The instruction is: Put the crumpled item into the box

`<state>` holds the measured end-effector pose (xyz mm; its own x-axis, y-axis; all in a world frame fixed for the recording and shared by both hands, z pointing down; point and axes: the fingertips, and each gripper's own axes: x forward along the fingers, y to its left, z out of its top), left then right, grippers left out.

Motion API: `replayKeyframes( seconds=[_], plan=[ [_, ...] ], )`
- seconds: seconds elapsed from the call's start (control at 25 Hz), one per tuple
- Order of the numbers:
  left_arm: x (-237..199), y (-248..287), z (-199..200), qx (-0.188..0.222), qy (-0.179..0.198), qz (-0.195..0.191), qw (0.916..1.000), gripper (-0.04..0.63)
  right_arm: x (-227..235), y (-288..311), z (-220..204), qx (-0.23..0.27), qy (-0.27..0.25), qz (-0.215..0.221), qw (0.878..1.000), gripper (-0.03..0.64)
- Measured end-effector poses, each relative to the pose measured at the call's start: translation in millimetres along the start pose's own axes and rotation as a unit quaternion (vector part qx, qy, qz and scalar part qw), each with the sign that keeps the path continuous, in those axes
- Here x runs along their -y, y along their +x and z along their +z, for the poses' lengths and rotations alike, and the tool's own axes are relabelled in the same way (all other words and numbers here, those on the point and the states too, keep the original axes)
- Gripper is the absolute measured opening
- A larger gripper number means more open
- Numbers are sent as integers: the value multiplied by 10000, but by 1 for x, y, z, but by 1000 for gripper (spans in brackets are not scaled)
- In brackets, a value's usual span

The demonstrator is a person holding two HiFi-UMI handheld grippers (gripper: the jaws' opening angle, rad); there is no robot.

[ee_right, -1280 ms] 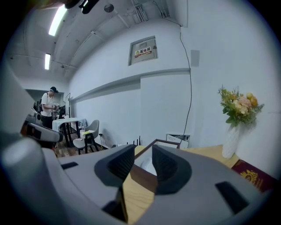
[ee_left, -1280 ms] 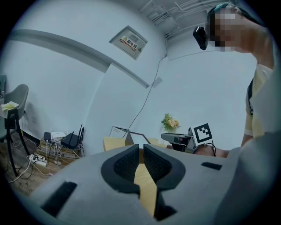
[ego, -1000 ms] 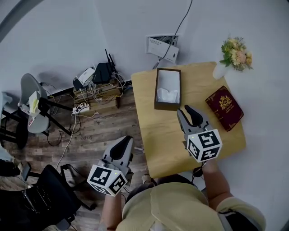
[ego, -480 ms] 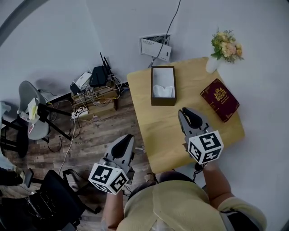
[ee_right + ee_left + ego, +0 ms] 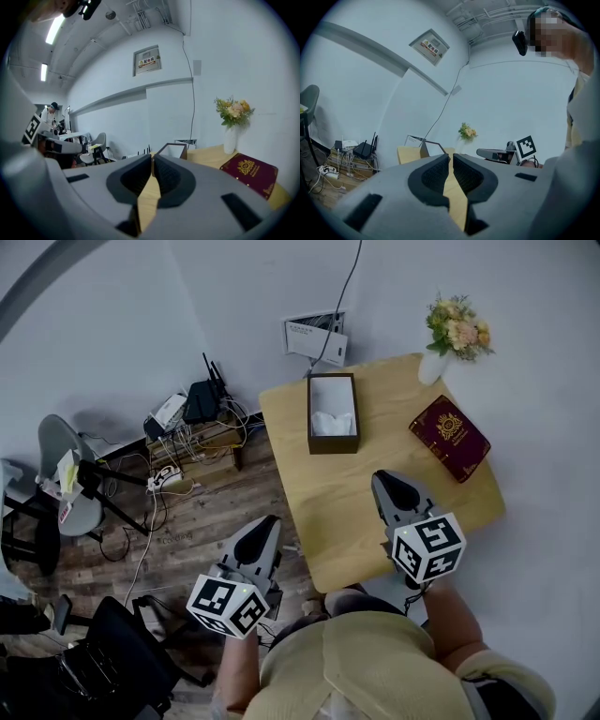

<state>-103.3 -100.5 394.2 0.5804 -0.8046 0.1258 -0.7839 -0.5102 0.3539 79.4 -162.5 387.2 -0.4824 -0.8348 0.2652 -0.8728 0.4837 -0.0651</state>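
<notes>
Crumpled white item (image 5: pixel 334 423) is sitting scrunched up inside the long, dark, rectangular box (image 5: pixel 310 413), toward its near end, on the smooth light wooden table (image 5: pixel 366 498). Right gripper (image 5: pixel 395 482) is hovering over the tabletop, jaws closing on nothing. Left gripper (image 5: pixel 262 527) is hanging beside the table, jaws together, empty too.

Head view looks steeply down; all three views share the box (image 5: pixel 333 447).

Pale wood counter (image 5: pixel 375 488); dark brown box (image 5: pixel 310 418), white inside; white crumpled item (image 5: pixel 334 424); maroon book (image 5: pixel 448 437) with gold crest; yellow-pink flowers (image 5: pixel 457 326); white vase (image 5: pixel 430 367).
</notes>
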Motion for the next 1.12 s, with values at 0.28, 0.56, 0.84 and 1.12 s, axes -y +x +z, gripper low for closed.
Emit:
replayKeyframes(
  seconds=[0.28,0.56,0.84,1.12],
  plan=[
    [6,-2,-3,-26,23,36,10000,46,-1,-12,-9,-85,102,-2,9999,34],
    [8,-2,-4,-32,25,86,10000,46,-6,-19,-13,-142,149,74,9998,29],
    [14,2,-6,-95,72,18,9999,46,-8,-24,-16,-193,154,73,9997,29],
    [14,5,-6,-142,84,-53,9999,46,-7,-25,-16,-209,147,36,9997,29]
  ],
)
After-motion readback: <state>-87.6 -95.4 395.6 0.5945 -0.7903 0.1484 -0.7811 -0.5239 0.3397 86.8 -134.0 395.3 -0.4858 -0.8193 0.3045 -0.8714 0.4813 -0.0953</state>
